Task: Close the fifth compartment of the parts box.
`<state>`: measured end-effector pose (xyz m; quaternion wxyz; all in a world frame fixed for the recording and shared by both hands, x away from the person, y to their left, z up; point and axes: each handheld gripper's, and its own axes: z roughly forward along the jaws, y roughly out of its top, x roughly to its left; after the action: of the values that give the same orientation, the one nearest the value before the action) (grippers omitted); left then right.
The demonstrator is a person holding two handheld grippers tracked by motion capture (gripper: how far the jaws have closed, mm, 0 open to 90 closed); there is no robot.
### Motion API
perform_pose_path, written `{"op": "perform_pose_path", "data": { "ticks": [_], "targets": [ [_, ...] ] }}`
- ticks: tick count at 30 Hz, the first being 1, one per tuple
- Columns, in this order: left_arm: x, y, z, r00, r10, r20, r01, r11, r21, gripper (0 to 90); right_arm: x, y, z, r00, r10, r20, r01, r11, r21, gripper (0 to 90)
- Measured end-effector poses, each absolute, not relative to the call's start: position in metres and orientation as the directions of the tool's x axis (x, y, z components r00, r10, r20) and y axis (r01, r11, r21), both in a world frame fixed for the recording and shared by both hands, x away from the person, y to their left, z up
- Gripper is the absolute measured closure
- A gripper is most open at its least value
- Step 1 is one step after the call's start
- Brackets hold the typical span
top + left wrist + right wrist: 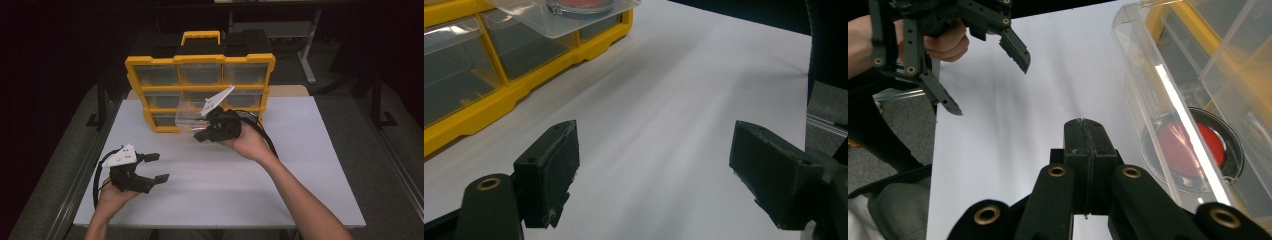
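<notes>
A yellow organizer [200, 60] with clear drawers stands at the back of the white table [300, 165]. One clear drawer [190, 116] sticks out from its front, and a round red item in a metal-rimmed case [1198, 147] lies inside it. My right gripper [198, 136] is shut with nothing between its jaws [1089, 131], just beside the drawer's near wall [1148, 100]. My left gripper [160, 167] hovers low over the table's front left, jaws wide open and empty [654, 165]. The drawer [569, 20] and organizer [479, 110] lie ahead of it to the left.
Bare white tabletop stretches between the two grippers and to the right of the organizer. A black cable [262, 132] loops from the right gripper past the wrist. The table's metal frame [75, 185] runs along the left edge, with dark floor around.
</notes>
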<state>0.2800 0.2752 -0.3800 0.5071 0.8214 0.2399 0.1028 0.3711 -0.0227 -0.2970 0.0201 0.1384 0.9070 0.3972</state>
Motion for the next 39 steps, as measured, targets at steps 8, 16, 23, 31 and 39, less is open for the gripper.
{"op": "perform_pose_path", "data": {
  "ticks": [8,16,23,31,39],
  "targets": [
    [0.279,0.274,-0.381,0.863,0.499,-0.081,0.296,-0.37,0.88,20.2,0.374,-0.022,-0.299,-0.96,0.277,0.025,0.208,0.656,0.725,88.8],
    [0.28,0.275,-0.381,0.864,0.498,-0.077,0.295,-0.376,0.878,20.2,0.377,-0.019,-0.299,-0.953,0.302,0.023,0.226,0.657,0.719,88.9],
    [0.279,0.276,-0.38,0.862,0.501,-0.081,0.295,-0.364,0.884,20.2,0.38,-0.018,-0.299,-0.954,0.298,-0.001,0.206,0.664,0.719,88.9],
    [0.278,0.277,-0.379,0.861,0.502,-0.083,0.295,-0.359,0.886,20.2,0.38,-0.017,-0.297,-0.953,0.303,-0.007,0.208,0.668,0.714,89.0],
    [0.278,0.277,-0.379,0.861,0.502,-0.083,0.301,-0.372,0.878,20.3,0.384,-0.02,-0.295,-0.948,0.317,-0.01,0.216,0.667,0.713,88.9]
  ]
}}
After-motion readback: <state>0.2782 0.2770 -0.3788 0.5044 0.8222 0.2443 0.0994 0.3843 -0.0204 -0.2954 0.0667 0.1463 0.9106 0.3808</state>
